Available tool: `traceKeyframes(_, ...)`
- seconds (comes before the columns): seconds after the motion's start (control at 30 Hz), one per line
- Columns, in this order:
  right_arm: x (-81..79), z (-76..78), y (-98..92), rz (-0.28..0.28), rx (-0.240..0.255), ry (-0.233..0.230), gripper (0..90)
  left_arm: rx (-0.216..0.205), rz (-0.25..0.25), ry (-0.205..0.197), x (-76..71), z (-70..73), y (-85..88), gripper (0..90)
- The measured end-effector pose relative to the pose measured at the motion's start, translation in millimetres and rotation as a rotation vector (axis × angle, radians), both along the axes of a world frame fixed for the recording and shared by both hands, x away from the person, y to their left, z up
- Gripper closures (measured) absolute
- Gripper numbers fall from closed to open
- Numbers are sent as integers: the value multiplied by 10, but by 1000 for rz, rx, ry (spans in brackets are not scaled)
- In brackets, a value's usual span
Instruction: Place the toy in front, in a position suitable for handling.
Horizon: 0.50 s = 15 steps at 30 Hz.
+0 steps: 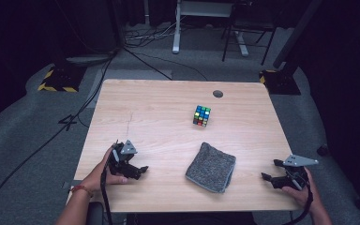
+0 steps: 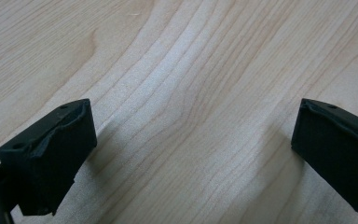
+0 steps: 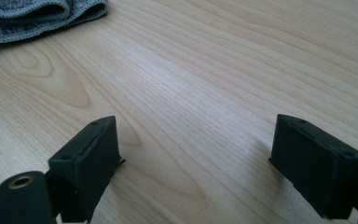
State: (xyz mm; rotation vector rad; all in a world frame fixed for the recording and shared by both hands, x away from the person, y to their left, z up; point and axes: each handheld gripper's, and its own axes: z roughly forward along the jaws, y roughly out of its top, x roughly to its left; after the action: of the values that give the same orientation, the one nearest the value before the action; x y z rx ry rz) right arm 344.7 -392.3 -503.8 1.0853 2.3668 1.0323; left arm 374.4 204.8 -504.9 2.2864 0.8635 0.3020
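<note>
Nearest the high camera, two forearms are seen entering from the bottom edge, each hand carrying a gripper low over the wooden table (image 1: 168, 101).

At the left, the left gripper (image 1: 140, 171) is held by the left hand (image 1: 104, 172) near the front left corner of the table. Its jaws are spread wide; in the left gripper view (image 2: 193, 140) bare wood grain is seen between them, and nothing is pinched. A red band is worn on that wrist, and a cable is trailed down from the gripper.

Toward the middle, a folded grey cloth (image 1: 211, 167) is laid flat near the front edge, between the two grippers and apart from both. Beyond it, farther from the person, a multicoloured puzzle cube (image 1: 201, 115) is set on the table, well apart from the cloth. A small round dark hole (image 1: 218, 93) is located near the far edge.

At the right, the right gripper (image 1: 268, 176) is held by the right hand (image 1: 301, 190) near the front right corner, pointed toward the cloth. Its jaws are likewise spread, with nothing gripped. In the right gripper view (image 3: 196, 154) the cloth's folded edge (image 3: 32, 16) is seen at the upper left, clear of the jaws.
</note>
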Motion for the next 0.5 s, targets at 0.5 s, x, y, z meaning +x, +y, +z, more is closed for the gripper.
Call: traceKeyframes(0.5,7,9,27,4,-11,-9,159,-3,14,-4,-26,-2,3,5)
